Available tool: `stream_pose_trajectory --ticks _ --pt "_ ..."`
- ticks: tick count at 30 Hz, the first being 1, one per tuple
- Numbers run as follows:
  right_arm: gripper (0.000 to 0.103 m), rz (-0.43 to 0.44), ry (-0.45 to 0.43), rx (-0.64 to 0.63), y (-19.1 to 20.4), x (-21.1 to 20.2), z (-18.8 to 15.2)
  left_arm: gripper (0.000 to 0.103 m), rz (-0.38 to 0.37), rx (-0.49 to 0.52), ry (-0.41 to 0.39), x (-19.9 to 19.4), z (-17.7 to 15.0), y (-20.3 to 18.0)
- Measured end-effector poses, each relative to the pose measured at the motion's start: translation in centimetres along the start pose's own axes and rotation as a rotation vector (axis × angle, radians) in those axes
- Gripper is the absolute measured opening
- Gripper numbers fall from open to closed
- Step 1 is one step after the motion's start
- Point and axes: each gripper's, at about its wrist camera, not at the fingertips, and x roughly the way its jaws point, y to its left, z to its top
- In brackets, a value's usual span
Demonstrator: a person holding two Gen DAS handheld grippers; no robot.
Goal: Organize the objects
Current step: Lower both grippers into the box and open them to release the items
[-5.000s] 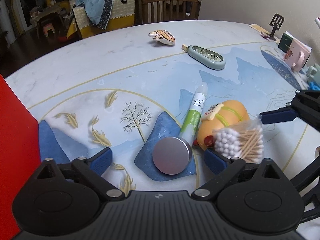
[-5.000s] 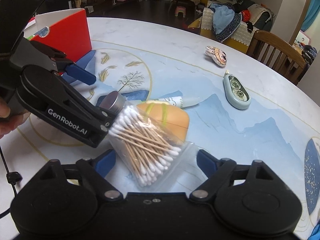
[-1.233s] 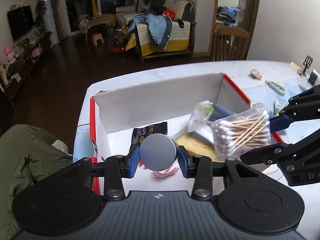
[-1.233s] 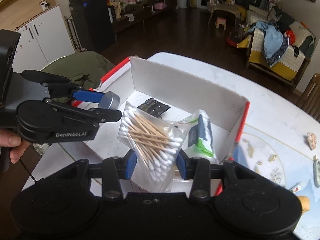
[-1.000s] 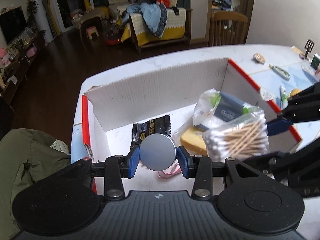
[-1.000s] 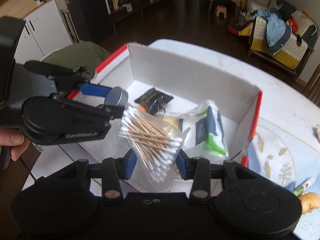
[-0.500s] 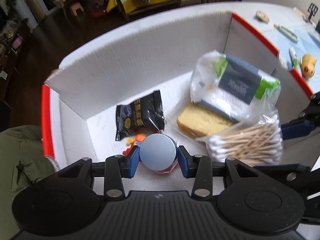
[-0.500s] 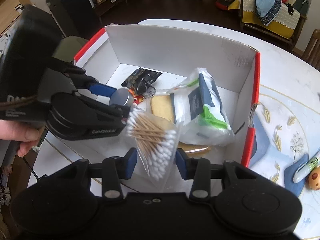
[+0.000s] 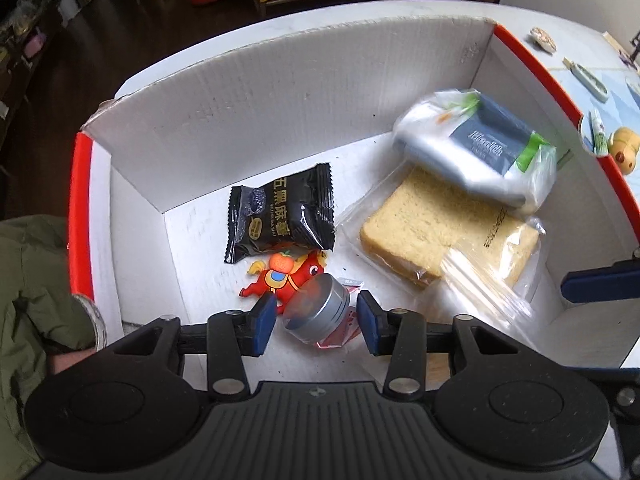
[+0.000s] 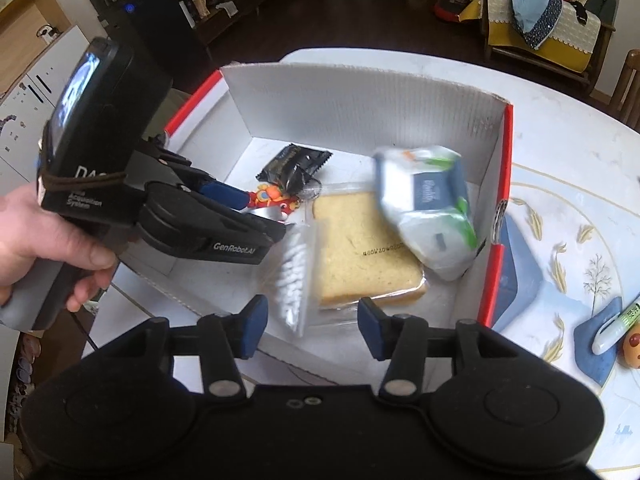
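Both my tongs sit over the open box (image 9: 304,92), white inside with red outer edges. My left tongs (image 9: 316,322) are spread open: the round metal tin (image 9: 316,312) lies tilted between the blue pads with a gap on each side, so I am not gripping it. It sits on a small red packet (image 9: 348,328) and right against the red toy figure (image 9: 288,274) on the box floor. Just behind the toy lies a black snack packet (image 9: 280,216).

My right tongs (image 10: 308,320) are open too, and nothing is clamped in them. The bag of cotton swabs (image 10: 296,280) is blurred and hangs loose between and just ahead of the pads, at the near edge of the box, next to the wrapped slice of bread (image 10: 360,248). I cannot tell whether the bag touches the floor of the box. A wipes pack (image 10: 428,216), also blurred, leans on the far right part of the bread against the box wall.

Outside the box, on the patterned table (image 10: 560,152), I see a green and white tube (image 10: 616,324) and an orange toy (image 10: 632,348) at the right edge
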Motion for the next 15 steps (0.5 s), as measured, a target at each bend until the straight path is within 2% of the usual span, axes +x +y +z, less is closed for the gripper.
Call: stream_pose_trajectory --ticks 4,15 --pt "0.056 0.003 -0.025 -0.006 -0.1 -0.9 0.0 0.057 -0.013 -0.026 -0.049 -1.4 -0.6 0.2" --pt "0.061 -0.002 -0.105 -0.04 -0.5 -4.2 -0.5 0.058 -0.064 -0.103 -0.197 -6.4 -0.6 -0.1"
